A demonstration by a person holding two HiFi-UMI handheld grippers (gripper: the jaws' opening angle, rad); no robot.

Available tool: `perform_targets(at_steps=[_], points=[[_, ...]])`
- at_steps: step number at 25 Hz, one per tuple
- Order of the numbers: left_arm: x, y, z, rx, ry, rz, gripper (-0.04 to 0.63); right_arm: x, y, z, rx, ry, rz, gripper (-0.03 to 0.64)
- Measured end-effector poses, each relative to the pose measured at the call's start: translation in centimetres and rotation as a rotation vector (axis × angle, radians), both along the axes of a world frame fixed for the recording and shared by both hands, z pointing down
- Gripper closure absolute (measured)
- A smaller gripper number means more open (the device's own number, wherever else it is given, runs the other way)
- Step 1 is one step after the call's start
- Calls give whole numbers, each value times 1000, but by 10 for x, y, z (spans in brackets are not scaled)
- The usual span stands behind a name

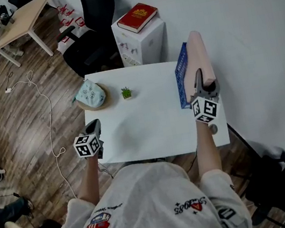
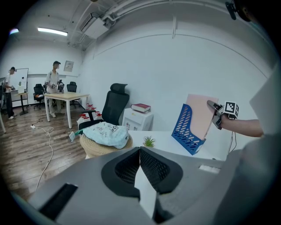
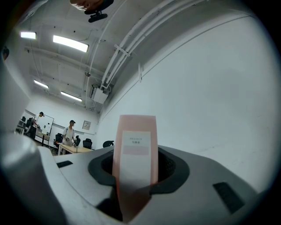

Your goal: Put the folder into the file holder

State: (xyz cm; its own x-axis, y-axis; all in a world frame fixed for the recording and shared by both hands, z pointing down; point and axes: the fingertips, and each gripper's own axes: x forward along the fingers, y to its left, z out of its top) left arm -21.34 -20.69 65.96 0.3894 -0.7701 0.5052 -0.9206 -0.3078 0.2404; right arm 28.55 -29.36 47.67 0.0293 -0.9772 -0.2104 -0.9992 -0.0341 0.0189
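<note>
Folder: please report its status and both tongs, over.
Left tongs shut, empty. Right tongs shut on pink folder, upright, lower part inside blue file holder. Small plant well aside, not in the way.

Near half of table (image 1: pixel 151 133) lies open; basket (image 1: pixel 95 104), plant (image 1: pixel 126 93), file holder (image 1: pixel 181 79) stand beyond.

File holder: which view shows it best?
Left gripper view: the blue file holder side-on, slotted wall visible, folder rising from it. Head view shows only a blue strip beside the folder. Right gripper view shows none of it, only the folder.
</note>
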Motion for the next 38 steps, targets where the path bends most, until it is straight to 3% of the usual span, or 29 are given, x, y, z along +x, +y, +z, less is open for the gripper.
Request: perform_targets(at_steps=[10,16,21,33,38], points=[[5,-1,2,-3,9,11,589,-5,-1,36,-107,23,-4,443],[5,1,3,-7,17,10,589,-10,-2,72,-246,36,-4,431],[5,-1,5,-6,29,14,589,-14,-2,81,-265,49,-10,425],[17,-3,8,-11,55,44,589,-17,35,102,-365,-5,-38,399],[29,-12,14,-9,78,59,589,-12,65,137,-464,-54,-11,444]])
